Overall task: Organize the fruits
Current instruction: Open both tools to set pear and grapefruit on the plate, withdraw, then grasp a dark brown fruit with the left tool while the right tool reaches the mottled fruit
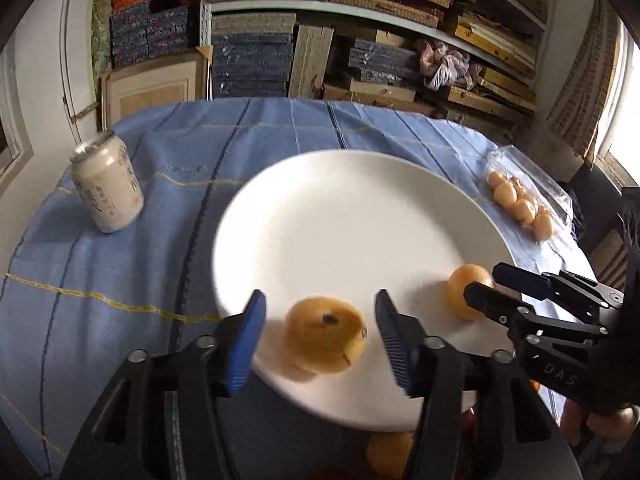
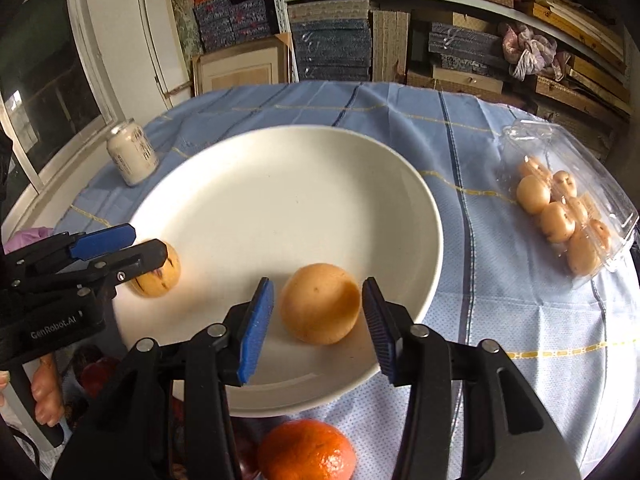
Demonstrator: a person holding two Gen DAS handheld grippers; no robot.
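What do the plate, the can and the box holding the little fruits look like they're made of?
Plate: likely glazed ceramic, smooth white with soft sheen. Can: probably aluminium, silvery top, printed cream wrap. Fruit box: thin clear plastic, see-through with glare and creases.

Crammed shelves (image 1: 360, 20) behind, white wall (image 2: 116, 20), bright window (image 1: 624, 100).

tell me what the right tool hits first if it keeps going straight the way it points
Most likely the pale orange fruit on the white plate, which sits right between the open fingers of the right tool. Past it lies bare plate. Depth is unclear, so the fingers may already flank it.
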